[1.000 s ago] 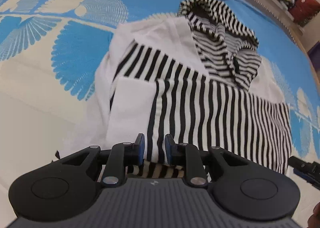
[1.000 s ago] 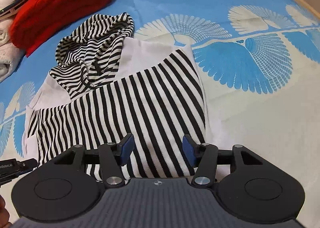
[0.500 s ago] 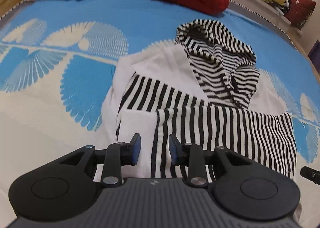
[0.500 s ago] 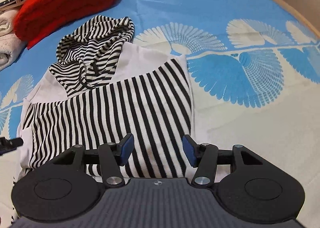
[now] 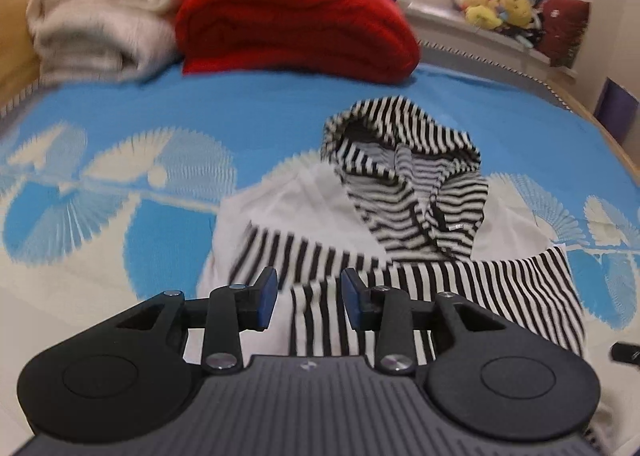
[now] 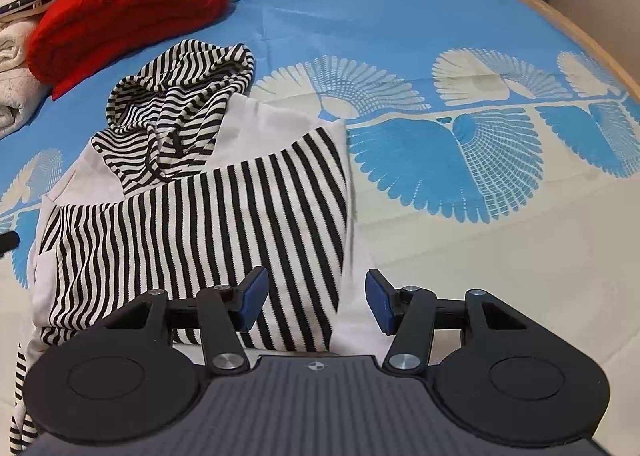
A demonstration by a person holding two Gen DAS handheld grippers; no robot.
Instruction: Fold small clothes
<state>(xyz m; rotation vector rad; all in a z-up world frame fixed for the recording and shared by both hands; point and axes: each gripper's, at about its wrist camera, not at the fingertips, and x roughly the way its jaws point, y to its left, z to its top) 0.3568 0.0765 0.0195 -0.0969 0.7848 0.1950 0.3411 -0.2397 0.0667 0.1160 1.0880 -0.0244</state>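
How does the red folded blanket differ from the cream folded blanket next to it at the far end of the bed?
The red blanket is a vivid red; the cream blanket is pale off-white. In the left wrist view the red blanket lies to the right, nearer the striped hoodie, and the cream blanket lies further left. Both are folded into thick bundles, touch each other, and rest on the blue bedspread.
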